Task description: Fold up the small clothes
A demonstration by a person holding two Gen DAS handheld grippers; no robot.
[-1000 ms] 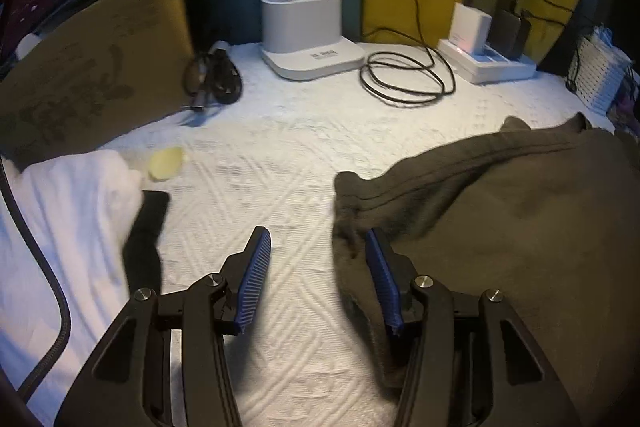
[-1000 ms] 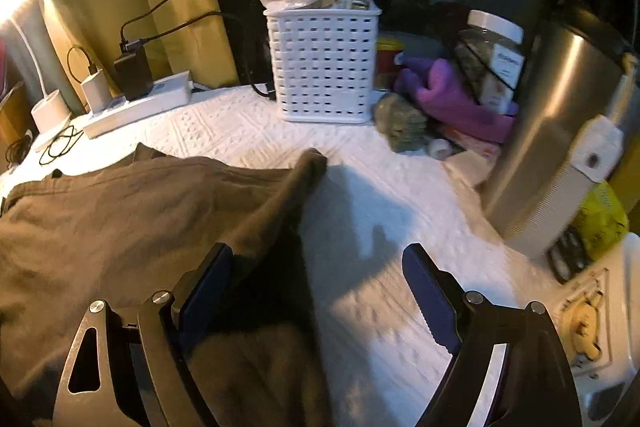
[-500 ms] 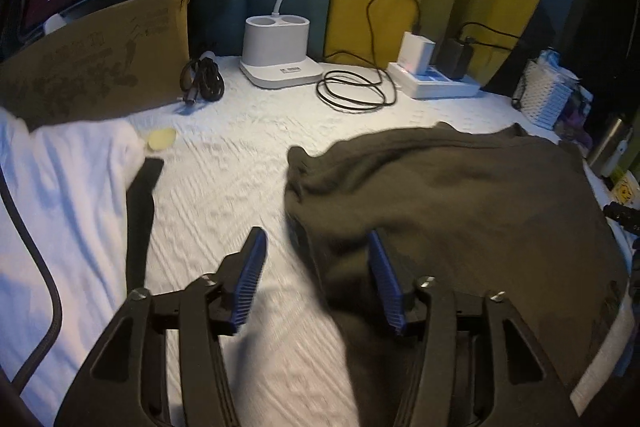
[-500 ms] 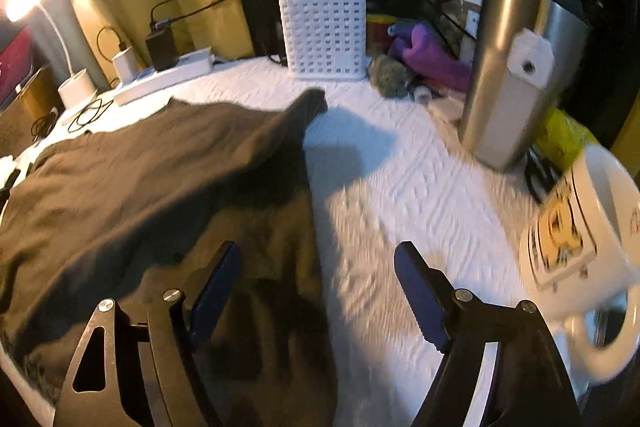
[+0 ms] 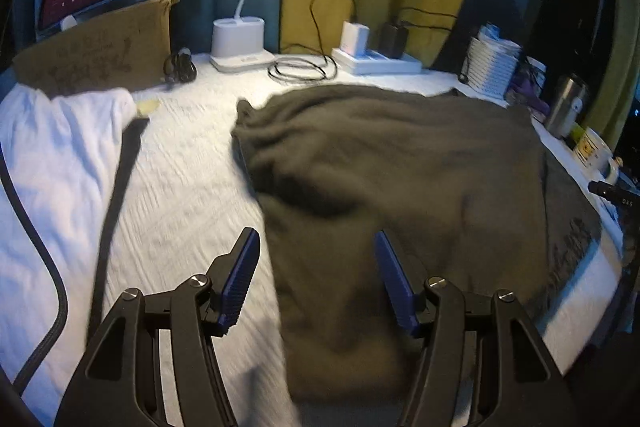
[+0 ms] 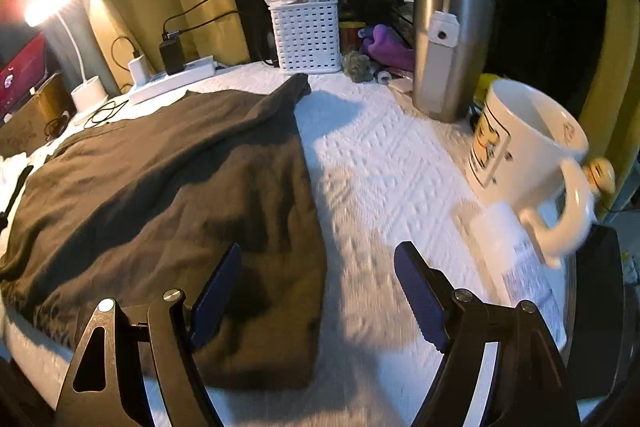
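Both pulled back toward near edge since a second ago; left gripper (image 5: 316, 279) and right gripper (image 6: 318, 291) jaws spread, empty; dark shirt (image 5: 400, 167) now folded over on tabletop (image 6: 380, 155); next fold pending.

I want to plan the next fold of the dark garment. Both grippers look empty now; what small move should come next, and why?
Probably lower both onto the near hem and grip it. The left hand-held gripper and right hand-held gripper are open and hold nothing, each above a near corner of the dark garment, which lies spread on the white cloth.
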